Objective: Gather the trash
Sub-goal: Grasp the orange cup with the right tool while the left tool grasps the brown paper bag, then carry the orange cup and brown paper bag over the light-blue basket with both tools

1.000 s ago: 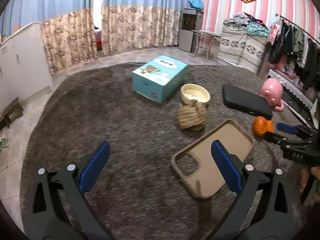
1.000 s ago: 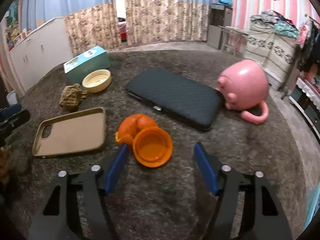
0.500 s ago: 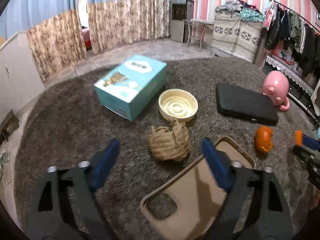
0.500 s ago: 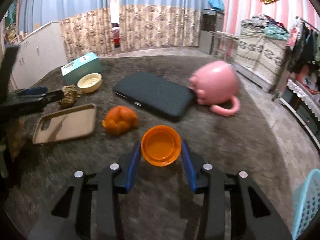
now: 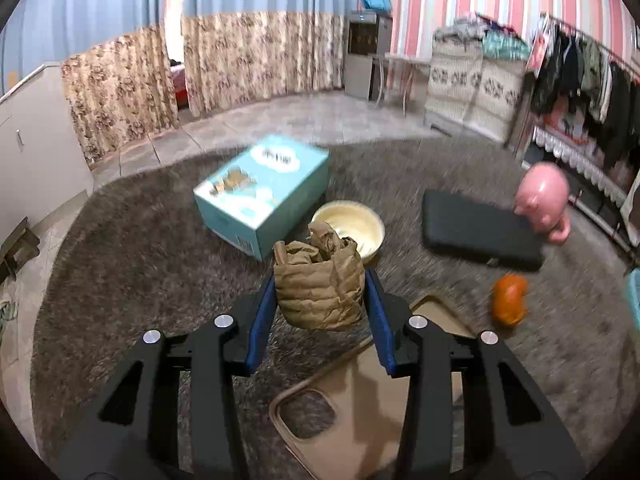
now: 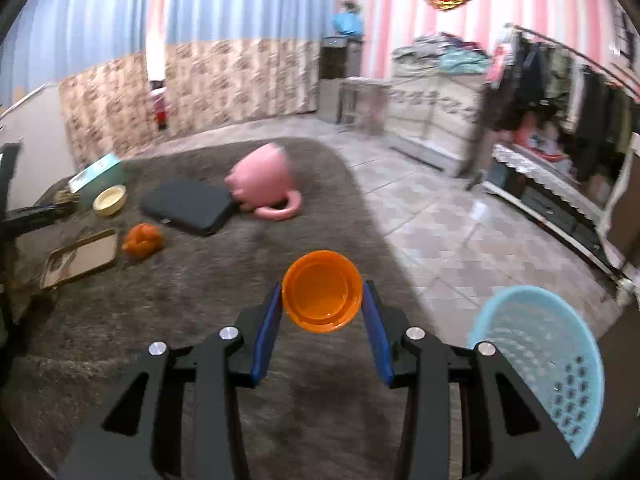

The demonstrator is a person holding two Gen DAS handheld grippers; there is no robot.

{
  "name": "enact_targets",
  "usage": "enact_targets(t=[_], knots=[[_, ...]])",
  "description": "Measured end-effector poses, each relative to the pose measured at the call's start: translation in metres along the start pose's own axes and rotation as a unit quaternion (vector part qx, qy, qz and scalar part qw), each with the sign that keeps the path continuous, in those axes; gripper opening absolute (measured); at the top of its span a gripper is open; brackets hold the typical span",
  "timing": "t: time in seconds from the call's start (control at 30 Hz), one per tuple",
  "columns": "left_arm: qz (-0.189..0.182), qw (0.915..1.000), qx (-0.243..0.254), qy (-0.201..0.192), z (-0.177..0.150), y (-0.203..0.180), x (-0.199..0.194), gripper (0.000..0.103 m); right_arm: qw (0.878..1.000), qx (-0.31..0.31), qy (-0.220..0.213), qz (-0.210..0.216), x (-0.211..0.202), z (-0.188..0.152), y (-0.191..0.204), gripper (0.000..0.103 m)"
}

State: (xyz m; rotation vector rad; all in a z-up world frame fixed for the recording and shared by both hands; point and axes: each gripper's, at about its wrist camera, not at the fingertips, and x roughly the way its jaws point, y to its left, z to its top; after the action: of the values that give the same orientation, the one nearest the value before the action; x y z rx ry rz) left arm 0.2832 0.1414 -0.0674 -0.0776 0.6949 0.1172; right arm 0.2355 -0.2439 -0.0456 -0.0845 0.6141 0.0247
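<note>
My left gripper is shut on a crumpled brown paper wad and holds it above the grey rug. My right gripper is shut on an orange plastic cup, its mouth facing the camera, lifted over the rug's right edge. A crumpled orange peel-like scrap lies on the rug; it also shows in the right wrist view. A light blue perforated basket stands on the tiled floor at my lower right.
On the rug lie a tan phone case, a teal box, a cream bowl, a black case and a pink pig mug. Clothes rack and cabinets line the right wall.
My left gripper closed on the paper wad and lifted it. My right gripper, holding the orange cup, rose and swung right toward the blue basket.
</note>
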Motion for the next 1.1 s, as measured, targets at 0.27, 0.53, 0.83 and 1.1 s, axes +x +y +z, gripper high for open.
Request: enact_targets(t=[0.27, 0.53, 0.83, 1.1], knots=[[-0.034, 0.9974, 0.038, -0.052, 0.009, -0.072, -0.051, 0.042, 0.995, 0.079, -0.019, -0.062, -0.027, -0.019, -0.083, 0.041], [-0.108, 0.9884, 0.084, -0.066, -0.009, -0.178, -0.074, 0.042, 0.984, 0.128, -0.030, -0.123, -0.042, -0.035, -0.158, 0.041], [-0.180, 0.9691, 0.156, -0.065, -0.034, -0.307, -0.082, 0.042, 0.978, 0.137, -0.020, -0.155, -0.038, -0.046, -0.201, 0.041], [-0.225, 0.9511, 0.206, -0.048, -0.064, -0.387, -0.079, 0.042, 0.972, 0.169, -0.006, -0.166, -0.032, -0.063, -0.236, 0.041]])
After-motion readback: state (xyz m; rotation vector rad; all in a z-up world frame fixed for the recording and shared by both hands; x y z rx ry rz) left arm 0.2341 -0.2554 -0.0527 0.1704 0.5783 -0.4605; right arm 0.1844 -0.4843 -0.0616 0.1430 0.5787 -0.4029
